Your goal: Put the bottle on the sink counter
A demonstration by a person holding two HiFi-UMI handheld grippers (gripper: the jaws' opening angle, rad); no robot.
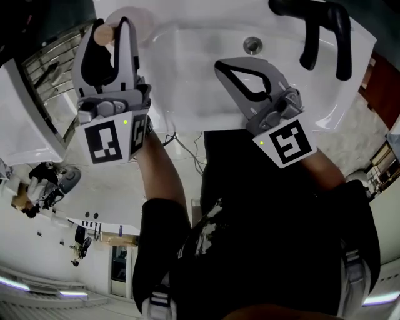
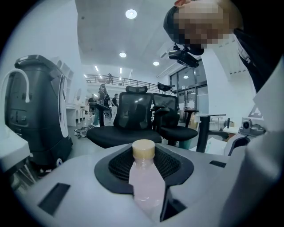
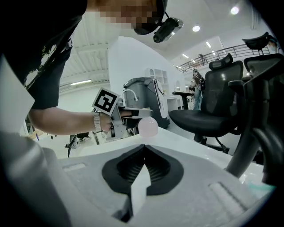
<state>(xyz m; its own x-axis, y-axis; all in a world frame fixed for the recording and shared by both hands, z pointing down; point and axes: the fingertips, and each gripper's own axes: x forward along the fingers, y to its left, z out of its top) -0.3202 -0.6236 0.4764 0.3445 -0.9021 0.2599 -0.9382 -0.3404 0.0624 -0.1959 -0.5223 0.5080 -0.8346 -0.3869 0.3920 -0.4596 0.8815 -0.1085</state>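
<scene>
Two grippers over the sink counter (image 1: 350,69) — left gripper (image 1: 114,25) clasps the bottle (image 2: 146,181), seemingly not yet released; right gripper (image 3: 143,150) clenched, empty.

Bright ceiling lights (image 2: 131,13); sink (image 1: 187,75) overexposed; fisheye edges dark.

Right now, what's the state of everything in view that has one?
bottle: capped, held crosswise between the jaws.
left gripper: shut on the bottle.
right gripper: jaws together, nothing between them.
faucet: no water running.
sink: no water seen in the basin.
</scene>
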